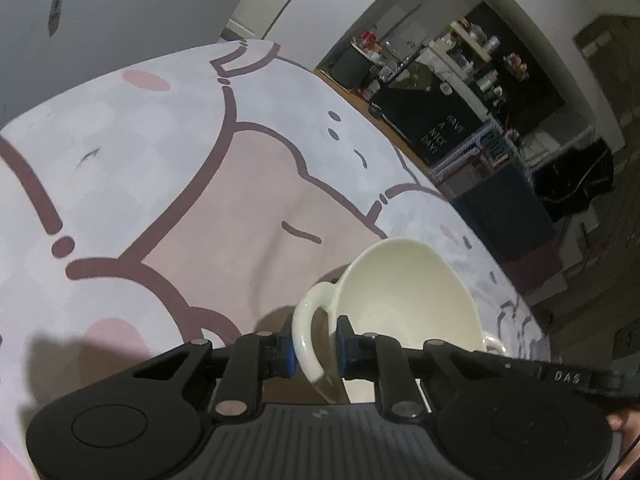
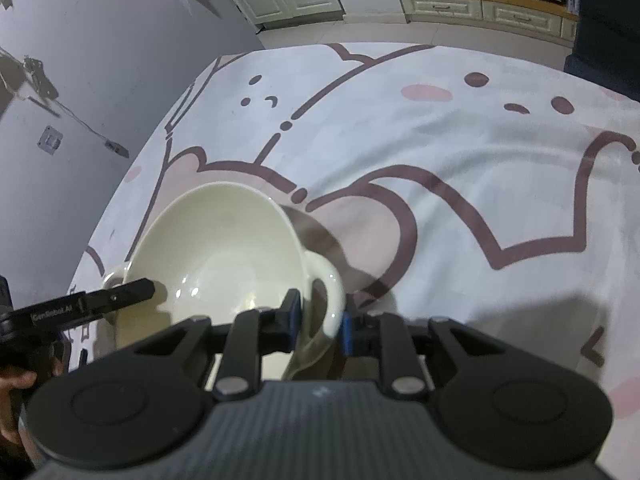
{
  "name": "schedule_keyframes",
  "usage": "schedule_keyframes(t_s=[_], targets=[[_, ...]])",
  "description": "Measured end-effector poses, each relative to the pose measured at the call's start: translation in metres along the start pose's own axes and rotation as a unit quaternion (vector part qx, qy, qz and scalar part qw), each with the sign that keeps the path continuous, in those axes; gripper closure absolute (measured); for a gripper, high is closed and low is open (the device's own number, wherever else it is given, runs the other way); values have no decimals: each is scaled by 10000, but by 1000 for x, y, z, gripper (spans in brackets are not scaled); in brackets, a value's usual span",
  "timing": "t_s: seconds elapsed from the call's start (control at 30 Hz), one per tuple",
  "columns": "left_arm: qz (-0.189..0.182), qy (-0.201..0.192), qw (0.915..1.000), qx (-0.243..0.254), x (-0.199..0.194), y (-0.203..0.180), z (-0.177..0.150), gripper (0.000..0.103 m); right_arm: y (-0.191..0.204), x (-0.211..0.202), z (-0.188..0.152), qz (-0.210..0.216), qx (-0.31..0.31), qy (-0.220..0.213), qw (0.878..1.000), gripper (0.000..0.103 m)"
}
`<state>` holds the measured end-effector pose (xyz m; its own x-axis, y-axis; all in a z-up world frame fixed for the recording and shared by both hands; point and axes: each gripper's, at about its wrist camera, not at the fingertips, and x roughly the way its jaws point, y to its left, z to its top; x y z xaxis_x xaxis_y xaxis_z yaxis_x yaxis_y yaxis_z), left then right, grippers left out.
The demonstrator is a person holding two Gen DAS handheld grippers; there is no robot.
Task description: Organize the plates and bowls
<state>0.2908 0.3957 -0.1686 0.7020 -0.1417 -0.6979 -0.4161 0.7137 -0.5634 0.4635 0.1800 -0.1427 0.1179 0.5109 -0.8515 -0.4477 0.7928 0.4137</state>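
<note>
A cream two-handled bowl point(image 1: 404, 300) is held between both grippers above the patterned tablecloth point(image 1: 160, 184). My left gripper point(image 1: 316, 354) is shut on the bowl's left handle point(image 1: 308, 320). My right gripper point(image 2: 320, 322) is shut on the bowl's right handle point(image 2: 330, 292); the bowl point(image 2: 216, 248) fills the lower left of the right wrist view. The left gripper's finger point(image 2: 120, 294) shows at the bowl's far side there. The bowl is empty and tilted.
The tablecloth point(image 2: 460, 152) has pink and brown cartoon drawings. A grey wall point(image 2: 80, 60) runs along the table's left side. Cabinets point(image 2: 480, 12) and a dark shelf unit with clutter point(image 1: 460, 92) stand beyond the table edge.
</note>
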Motion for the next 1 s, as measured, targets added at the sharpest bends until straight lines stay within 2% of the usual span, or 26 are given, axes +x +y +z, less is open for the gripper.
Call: schedule_keyframes(t_s=[0.43, 1.0], targets=[[26, -98, 9999, -21, -7, -9, -4, 85, -5, -7, -9, -18, 82, -86, 9999, 78], [-138, -183, 9997, 88, -39, -32, -16, 85, -2, -44, -20, 7, -88, -335, 9994, 78]])
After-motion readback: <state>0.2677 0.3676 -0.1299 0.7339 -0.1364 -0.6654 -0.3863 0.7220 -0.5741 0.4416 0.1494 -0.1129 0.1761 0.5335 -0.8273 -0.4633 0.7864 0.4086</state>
